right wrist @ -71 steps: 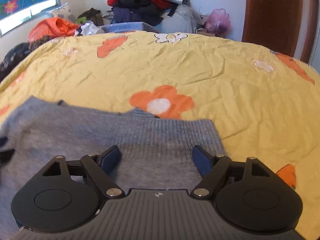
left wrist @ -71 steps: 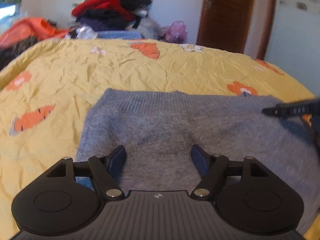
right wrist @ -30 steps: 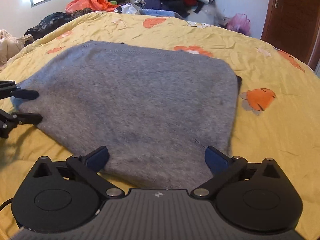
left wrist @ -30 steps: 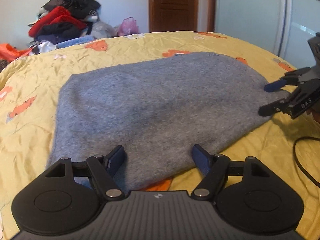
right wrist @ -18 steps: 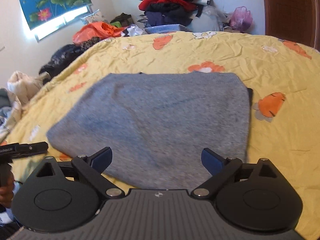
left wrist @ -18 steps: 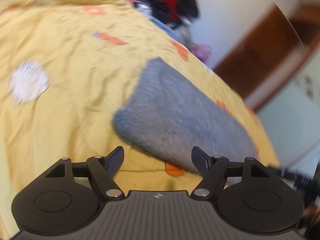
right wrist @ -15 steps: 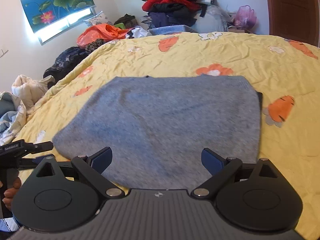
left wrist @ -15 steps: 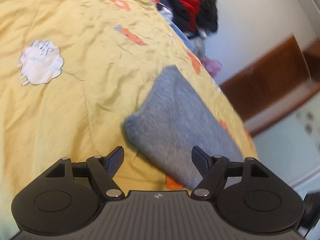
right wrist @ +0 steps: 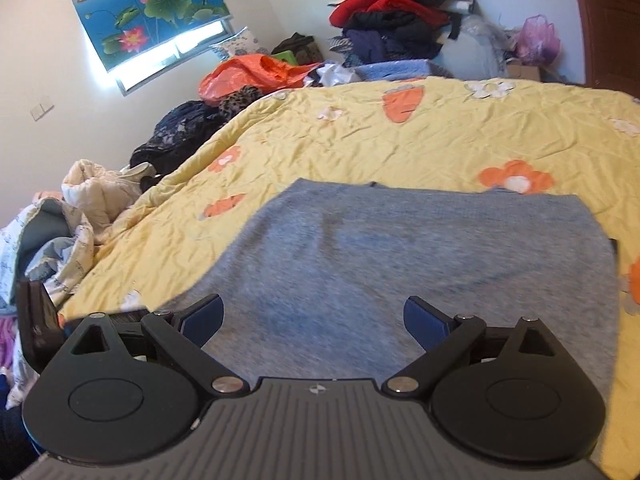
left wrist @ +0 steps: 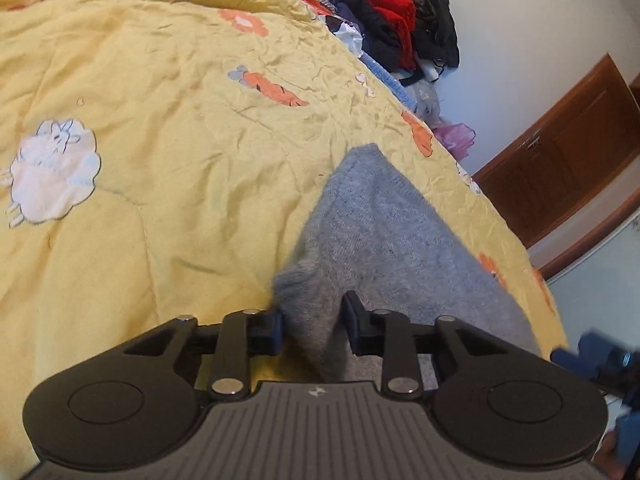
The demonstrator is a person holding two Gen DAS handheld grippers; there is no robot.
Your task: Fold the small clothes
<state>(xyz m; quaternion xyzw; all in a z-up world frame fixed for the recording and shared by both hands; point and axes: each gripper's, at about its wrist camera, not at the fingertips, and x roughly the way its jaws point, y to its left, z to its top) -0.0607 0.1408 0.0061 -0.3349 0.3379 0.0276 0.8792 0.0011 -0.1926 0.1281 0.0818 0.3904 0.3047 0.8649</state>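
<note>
— Lying flat on the yellow bedspread (right wrist: 460, 128), is the grey sweater (right wrist: 420, 248) gripped anywhere?

— Its near left corner is clamped by the left gripper (left wrist: 313, 320), whose jaws have just been closing with the knit bunched between them.

— And on the right?

— The right gripper (right wrist: 314, 316) is held over the sweater's near edge, jaws spread wide, nothing grasped. A clothes pile (right wrist: 396, 12) is seen beyond the bed.

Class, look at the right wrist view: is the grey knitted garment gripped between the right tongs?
No. The right tongs stand wide open above the grey knitted garment, with neither pad pressing on the cloth.
</note>
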